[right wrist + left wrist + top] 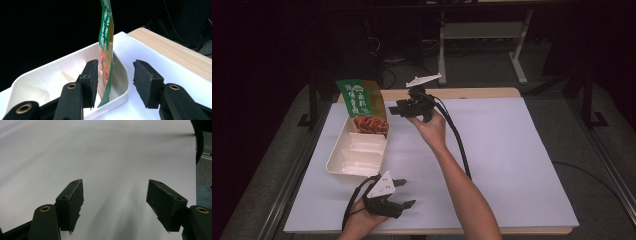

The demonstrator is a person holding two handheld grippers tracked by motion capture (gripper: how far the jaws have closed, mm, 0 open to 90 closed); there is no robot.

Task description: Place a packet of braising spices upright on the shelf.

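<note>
Packet look: a flat green snack packet [362, 102] with pale lettering on its upper part and an orange-red picture of food lower down; it stood on edge, tilted.
Packet place: in the far end compartment of the white tray [343, 169], its lower end down inside and its top rising well above the rim (seen edge-on in the right tool view [107, 47], where it leaned against the tray's end wall).
Tray: white, long, split into compartments, lying on the left part of the worktop [507, 165], which was covered in a white sheet.
Left tool [403, 193]: low at the near edge of the worktop, just beside the tray's near end and well apart from the packet; released, its jaws spread wide with only bare white sheet between them [115, 205].
Right tool [396, 108]: held up just to the right of the packet, jaws pointing at it; released, with the pads apart. In its own view [113, 82] the packet's lower edge showed just beside the left pad [92, 77], whether touching I cannot tell; the right pad stood clear of it.
Right hand [432, 127]: wrapped round the tool's body, forearm crossing the middle of the worktop.
</note>
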